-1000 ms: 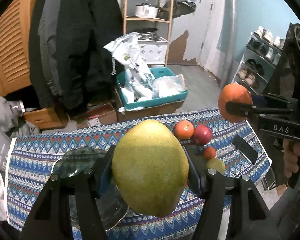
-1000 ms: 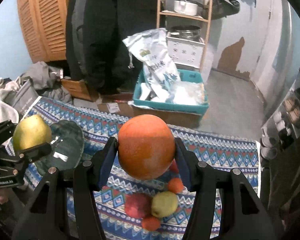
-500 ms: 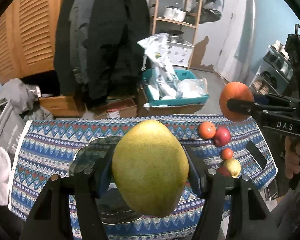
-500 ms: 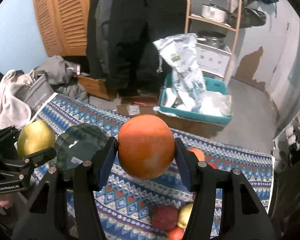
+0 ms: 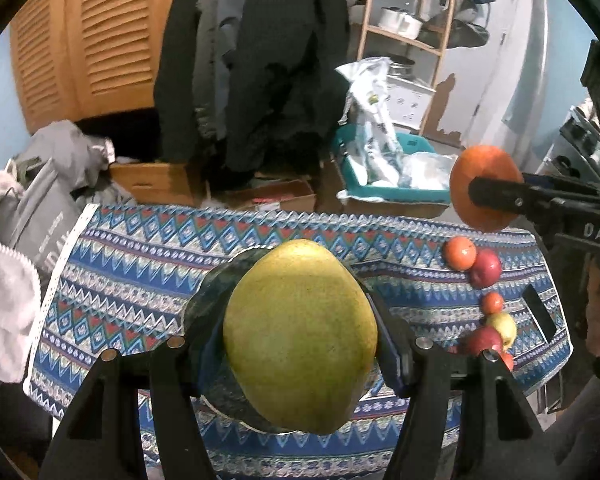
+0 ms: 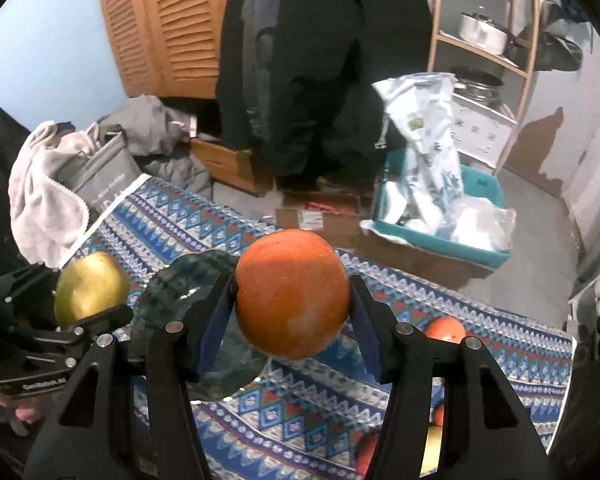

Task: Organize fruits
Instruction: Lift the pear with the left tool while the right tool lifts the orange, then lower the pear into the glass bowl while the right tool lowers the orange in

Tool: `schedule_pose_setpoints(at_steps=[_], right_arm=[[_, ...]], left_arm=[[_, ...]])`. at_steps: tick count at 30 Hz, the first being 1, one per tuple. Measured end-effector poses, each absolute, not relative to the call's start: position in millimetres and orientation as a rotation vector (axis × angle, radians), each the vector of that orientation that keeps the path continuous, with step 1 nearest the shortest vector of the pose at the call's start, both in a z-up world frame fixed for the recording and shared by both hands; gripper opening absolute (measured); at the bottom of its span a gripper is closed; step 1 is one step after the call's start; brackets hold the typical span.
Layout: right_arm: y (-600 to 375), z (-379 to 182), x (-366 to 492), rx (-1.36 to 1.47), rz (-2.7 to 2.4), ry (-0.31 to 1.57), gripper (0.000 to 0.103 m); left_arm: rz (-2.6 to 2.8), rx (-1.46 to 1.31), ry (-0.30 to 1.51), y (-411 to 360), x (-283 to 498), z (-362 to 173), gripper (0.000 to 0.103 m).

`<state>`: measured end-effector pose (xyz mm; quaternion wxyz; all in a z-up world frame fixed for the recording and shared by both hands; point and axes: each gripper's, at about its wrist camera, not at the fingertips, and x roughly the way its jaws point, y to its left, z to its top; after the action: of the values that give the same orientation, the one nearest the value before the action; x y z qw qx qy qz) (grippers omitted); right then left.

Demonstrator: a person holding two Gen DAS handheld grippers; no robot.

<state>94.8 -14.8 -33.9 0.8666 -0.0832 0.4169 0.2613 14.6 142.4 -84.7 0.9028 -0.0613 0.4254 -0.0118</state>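
Observation:
My left gripper point(image 5: 300, 344) is shut on a large yellow-green mango point(image 5: 300, 336), held above a dark glass plate point(image 5: 208, 300) on the patterned tablecloth point(image 5: 140, 264). My right gripper point(image 6: 292, 300) is shut on a big orange point(image 6: 292, 296), which hangs over the plate's point(image 6: 172, 292) right side. In the left wrist view the orange point(image 5: 484, 188) shows at the right, clamped by the other gripper. In the right wrist view the mango point(image 6: 90, 284) shows at the left. Several small fruits point(image 5: 480, 268) lie in a line on the cloth's right part.
A teal bin point(image 6: 440, 236) with plastic bags and cardboard boxes point(image 5: 268, 196) stand on the floor beyond the table. Grey clothes and a bag point(image 5: 40, 208) pile at the left edge. Dark coats hang behind. A wooden shelf point(image 6: 484, 48) holds pots.
Both grippers have swung left over the table with their fruit. The plate now lies under the mango, and the small fruits have slid to the right of both views.

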Motion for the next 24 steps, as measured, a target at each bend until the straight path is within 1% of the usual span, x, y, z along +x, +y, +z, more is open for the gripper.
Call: schedule_pose_setpoints(at_steps=[10, 16, 24], right_arm=[[22.1, -54.4, 102.2, -0.164, 0.615, 0.938, 0.057], [41.9, -91.9, 110.4, -0.171, 0.638, 1.028, 0.057], [55.0, -138.2, 116.6, -0.186, 0.658, 1.129, 0.057]], left_arm=[[0.026, -0.152, 0.959, 167.9, 18.7, -120.8, 0.066], [0.048, -0.184, 1.056, 175.4, 28.5, -160.6, 0.066], [0.046, -0.213, 1.152, 172.8, 38.8, -200.8, 0.066]])
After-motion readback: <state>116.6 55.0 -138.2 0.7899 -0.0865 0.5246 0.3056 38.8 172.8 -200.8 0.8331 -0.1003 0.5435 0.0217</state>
